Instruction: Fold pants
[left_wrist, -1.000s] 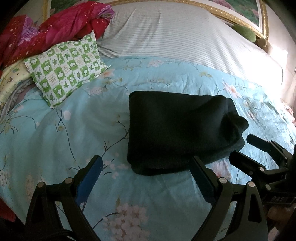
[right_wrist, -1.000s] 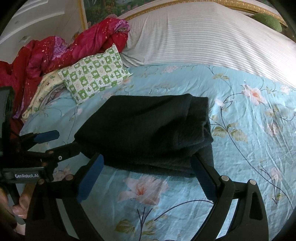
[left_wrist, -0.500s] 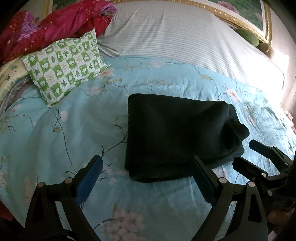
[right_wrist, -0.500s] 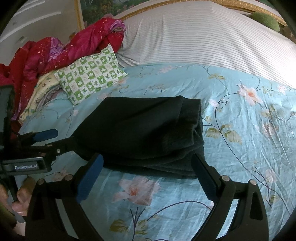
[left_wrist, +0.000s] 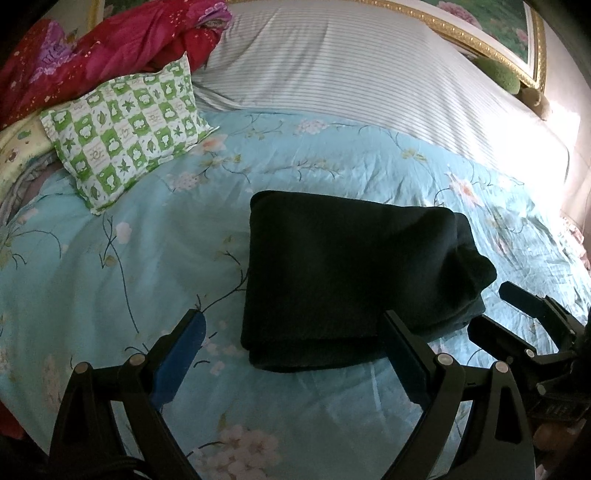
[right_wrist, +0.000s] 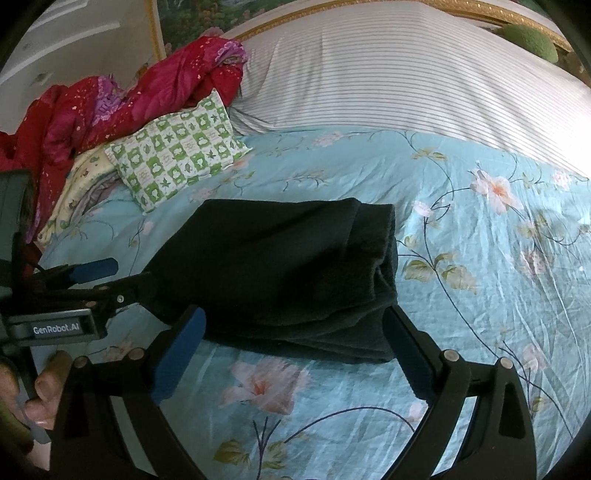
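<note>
The dark pants (left_wrist: 351, 273) lie folded into a thick rectangle on the light blue floral bedspread (left_wrist: 129, 266); they also show in the right wrist view (right_wrist: 280, 273). My left gripper (left_wrist: 291, 343) is open and empty, just in front of the pants' near edge. My right gripper (right_wrist: 291, 339) is open and empty, also at the near edge of the pants. The right gripper shows in the left wrist view (left_wrist: 509, 310), and the left gripper shows in the right wrist view (right_wrist: 110, 277), beside the pants' left corner.
A green checked pillow (left_wrist: 125, 125) lies at the back left, with a red quilt (left_wrist: 92, 48) behind it. A striped white sheet (left_wrist: 369, 74) covers the head of the bed. A gold-framed picture (left_wrist: 517, 33) hangs on the wall.
Both grippers have drawn back slightly from the folded pants and stay open. The pants have not moved.
</note>
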